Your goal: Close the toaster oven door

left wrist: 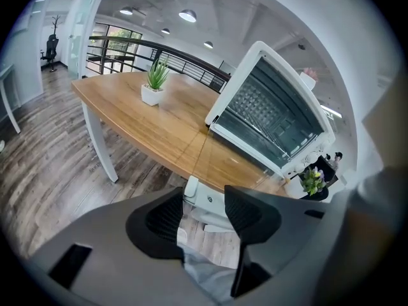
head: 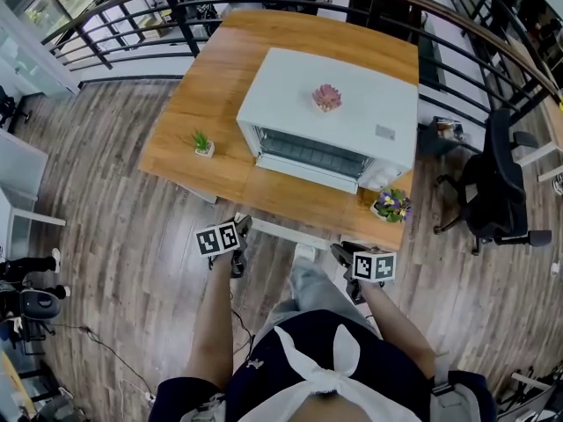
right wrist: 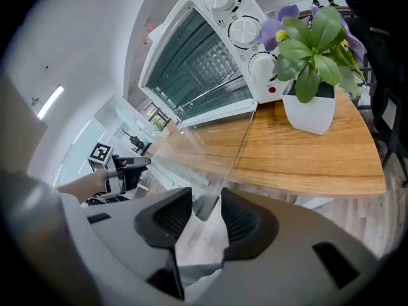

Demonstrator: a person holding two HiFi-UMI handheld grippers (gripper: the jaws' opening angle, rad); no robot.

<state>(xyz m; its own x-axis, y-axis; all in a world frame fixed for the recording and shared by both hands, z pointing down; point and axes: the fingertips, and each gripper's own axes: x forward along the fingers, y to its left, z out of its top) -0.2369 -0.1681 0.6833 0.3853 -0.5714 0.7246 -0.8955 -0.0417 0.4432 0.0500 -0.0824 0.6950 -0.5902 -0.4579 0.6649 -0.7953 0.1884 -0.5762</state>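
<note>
Closest are the two grippers. The left gripper (left wrist: 204, 199) is wide and the right gripper (right wrist: 205, 199) is narrow, and each seems to pinch one end of the white handle (head: 295, 232). That handle runs along the front edge of the door (right wrist: 204, 145), which lies open and flat, out past the edge of the table (head: 220, 86). I think the door is stiff, smooth and not heavy. It is glass and could break, so hold the handle, not the glass, and lift gently. The oven (head: 343, 126) is a white metal box with round knobs (right wrist: 245, 30) and a wire rack inside, standing on smooth wood.
</note>
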